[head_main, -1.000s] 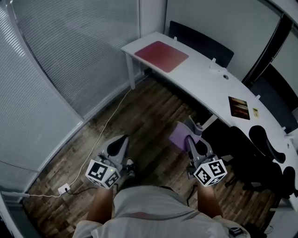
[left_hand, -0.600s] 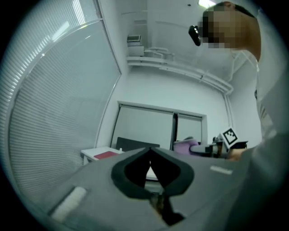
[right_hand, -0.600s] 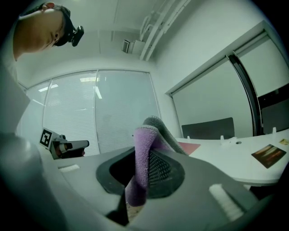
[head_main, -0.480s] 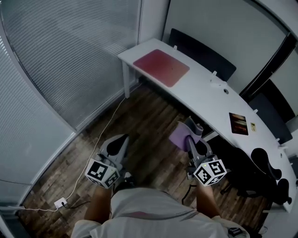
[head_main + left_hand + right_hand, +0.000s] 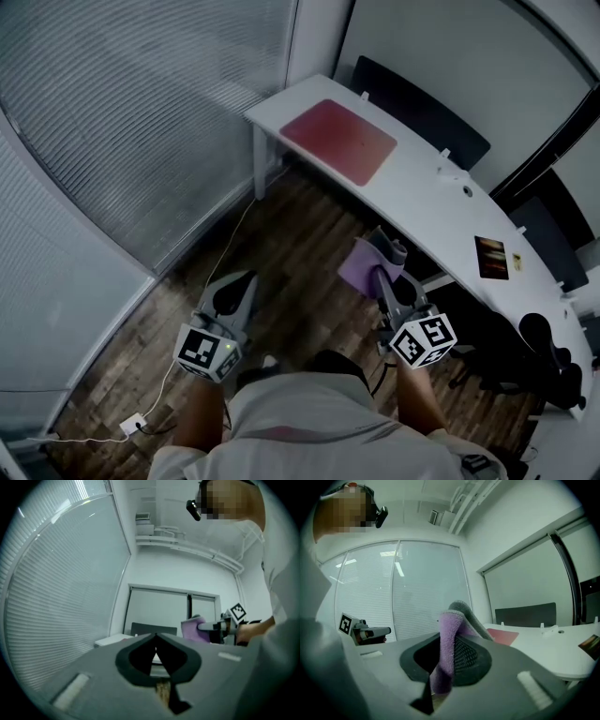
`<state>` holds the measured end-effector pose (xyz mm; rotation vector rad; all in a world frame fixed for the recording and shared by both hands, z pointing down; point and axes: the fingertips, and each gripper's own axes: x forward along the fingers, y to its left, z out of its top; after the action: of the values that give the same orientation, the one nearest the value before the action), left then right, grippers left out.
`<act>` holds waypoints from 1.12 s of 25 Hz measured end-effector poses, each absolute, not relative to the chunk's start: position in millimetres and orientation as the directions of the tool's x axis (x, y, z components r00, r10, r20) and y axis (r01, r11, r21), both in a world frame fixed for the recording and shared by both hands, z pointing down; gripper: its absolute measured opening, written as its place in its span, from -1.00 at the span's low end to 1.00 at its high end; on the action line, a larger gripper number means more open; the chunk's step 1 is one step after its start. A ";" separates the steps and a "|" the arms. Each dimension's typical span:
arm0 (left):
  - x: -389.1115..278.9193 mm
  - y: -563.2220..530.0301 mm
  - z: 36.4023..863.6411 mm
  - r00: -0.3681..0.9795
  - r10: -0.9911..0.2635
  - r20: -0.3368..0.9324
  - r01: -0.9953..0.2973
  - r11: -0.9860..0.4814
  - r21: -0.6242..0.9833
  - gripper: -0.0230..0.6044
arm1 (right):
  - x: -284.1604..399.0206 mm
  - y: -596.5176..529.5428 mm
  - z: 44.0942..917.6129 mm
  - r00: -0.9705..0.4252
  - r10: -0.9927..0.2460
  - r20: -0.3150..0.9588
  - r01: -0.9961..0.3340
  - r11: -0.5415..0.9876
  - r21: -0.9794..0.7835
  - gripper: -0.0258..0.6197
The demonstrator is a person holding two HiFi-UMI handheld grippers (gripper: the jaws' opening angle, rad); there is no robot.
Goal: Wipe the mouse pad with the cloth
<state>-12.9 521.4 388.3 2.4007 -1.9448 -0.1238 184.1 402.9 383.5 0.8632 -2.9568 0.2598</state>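
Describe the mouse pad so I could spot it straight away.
Find the long, curved white desk. At its end nearest the blinds lies the mouse pad, a flat red rectangle, the biggest thing on it.

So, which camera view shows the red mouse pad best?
The head view: the whole mouse pad lies flat on the white desk. The right gripper view shows only a thin red strip of it past the cloth. The left gripper view does not show it.

Curved white desk (image 5: 417, 190), wood floor (image 5: 291, 246), blinds (image 5: 141, 103)
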 end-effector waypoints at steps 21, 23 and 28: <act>-105.3 250.7 395.2 0.175 -0.984 0.030 -0.980 -0.171 0.106 -0.93 | 81.6 126.6 405.5 -0.859 -0.499 0.116 -0.512 0.838 -0.188 -0.78; -107.3 209.2 395.7 0.189 -0.981 0.031 -0.976 -0.185 0.113 -0.93 | 81.1 88.0 407.2 -0.855 -0.504 0.123 -0.519 0.833 -0.195 -0.78; -97.9 112.3 397.9 0.225 -0.974 0.037 -0.968 -0.220 0.121 -0.93 | 96.0 -1.8 409.7 -0.837 -0.535 0.120 -0.548 0.810 -0.210 -0.78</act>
<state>-97.9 112.3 397.9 2.3643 -1.8837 -0.0712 96.0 -1.8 409.7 0.8785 -2.9363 0.3660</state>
